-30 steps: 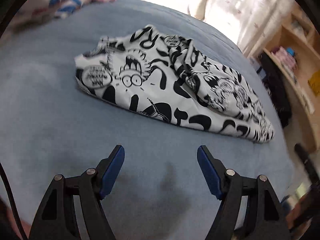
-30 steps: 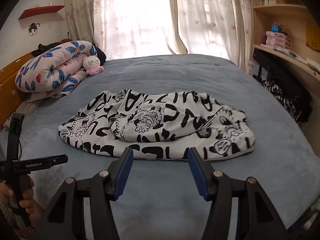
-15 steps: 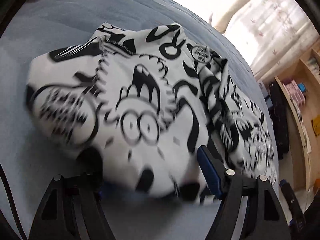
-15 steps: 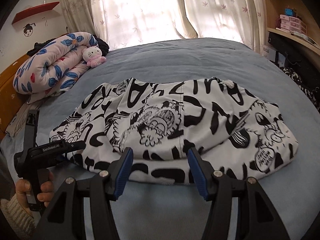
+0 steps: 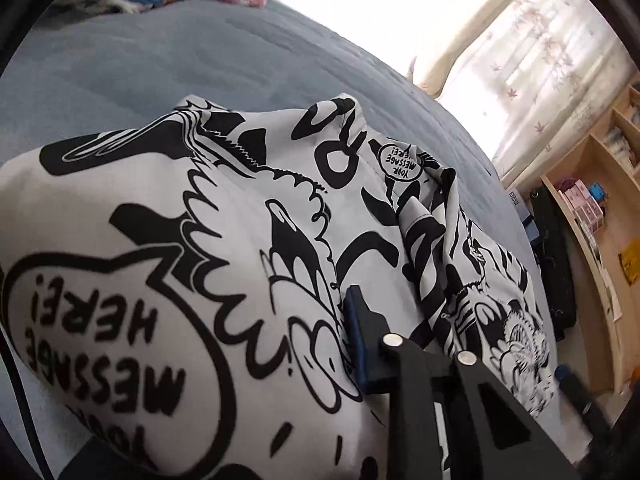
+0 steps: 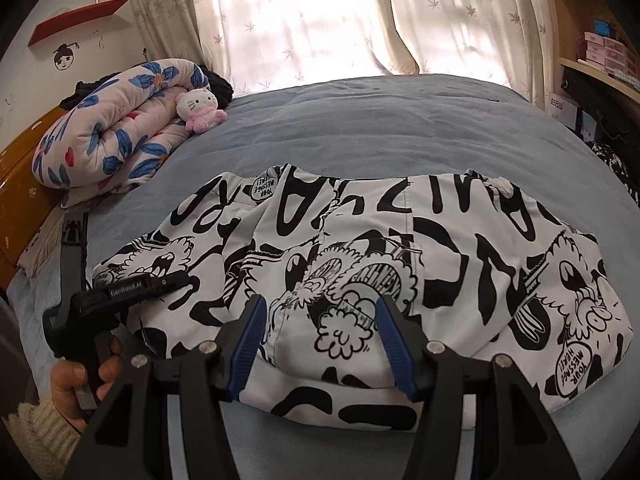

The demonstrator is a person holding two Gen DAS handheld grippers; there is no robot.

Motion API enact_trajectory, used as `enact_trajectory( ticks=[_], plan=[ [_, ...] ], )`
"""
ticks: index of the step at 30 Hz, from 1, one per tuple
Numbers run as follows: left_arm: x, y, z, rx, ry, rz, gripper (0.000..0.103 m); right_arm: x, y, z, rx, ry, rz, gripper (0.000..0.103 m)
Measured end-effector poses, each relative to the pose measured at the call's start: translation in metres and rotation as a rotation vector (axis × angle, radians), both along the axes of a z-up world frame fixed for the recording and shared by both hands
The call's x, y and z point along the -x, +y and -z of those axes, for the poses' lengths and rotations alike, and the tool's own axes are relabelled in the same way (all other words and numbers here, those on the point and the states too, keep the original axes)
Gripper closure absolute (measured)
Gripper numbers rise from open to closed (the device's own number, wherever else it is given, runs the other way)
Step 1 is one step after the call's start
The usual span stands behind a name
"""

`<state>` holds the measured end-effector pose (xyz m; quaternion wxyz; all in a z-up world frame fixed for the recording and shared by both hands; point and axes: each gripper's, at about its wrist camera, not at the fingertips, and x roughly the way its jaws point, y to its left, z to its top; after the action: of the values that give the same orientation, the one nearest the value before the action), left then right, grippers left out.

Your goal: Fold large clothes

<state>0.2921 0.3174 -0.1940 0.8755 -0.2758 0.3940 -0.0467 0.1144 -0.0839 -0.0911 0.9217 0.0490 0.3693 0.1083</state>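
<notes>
Now the garment (image 6: 360, 264) lies between the right gripper's (image 6: 320, 340) fingers.

From the left wrist, cloth swallows the left gripper (image 5: 320, 344): only one blue pad (image 5: 358, 340) shows, its partner buried under the printed garment (image 5: 240, 240), so the jaws' set can't be read. The garment's near edge runs off the bottom of the frame. Over on the right wrist view, the right gripper (image 6: 318, 336) covers part of the garment's near hem. Shelf items (image 5: 580, 200) are too small to name, and the window (image 6: 320, 12) glare washes out everything beyond the curtains.
</notes>
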Motion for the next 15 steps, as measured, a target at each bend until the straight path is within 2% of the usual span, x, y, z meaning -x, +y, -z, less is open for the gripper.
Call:
enact_trajectory(
  ticks=[1, 2, 3, 9, 11, 14, 15],
  plan=[
    [0.004, 0.002, 0.002, 0.005, -0.014, -0.005, 0.084, -0.005, 0.001, -0.001, 0.005, 0.003, -0.004, 0.068],
    [0.007, 0.004, 0.005, 0.016, -0.024, -0.010, 0.085, -0.011, 0.002, -0.002, 0.012, 0.007, -0.002, 0.085],
    [0.009, 0.006, 0.008, 0.031, -0.033, -0.016, 0.085, -0.019, 0.002, -0.003, 0.026, 0.008, 0.010, 0.093],
    [0.015, 0.012, 0.012, 0.034, -0.054, -0.022, 0.085, -0.058, 0.002, 0.006, 0.060, -0.007, 0.070, 0.094],
    [0.014, 0.011, 0.012, 0.042, -0.055, -0.022, 0.085, -0.073, 0.004, 0.027, 0.065, 0.028, 0.072, 0.094],
    [0.014, 0.012, 0.013, 0.044, -0.055, -0.023, 0.085, -0.085, 0.006, 0.071, 0.074, 0.148, 0.079, 0.094],
    [0.015, 0.013, 0.013, 0.043, -0.055, -0.022, 0.084, -0.081, 0.007, 0.077, 0.079, 0.122, 0.082, 0.093]
  ],
)
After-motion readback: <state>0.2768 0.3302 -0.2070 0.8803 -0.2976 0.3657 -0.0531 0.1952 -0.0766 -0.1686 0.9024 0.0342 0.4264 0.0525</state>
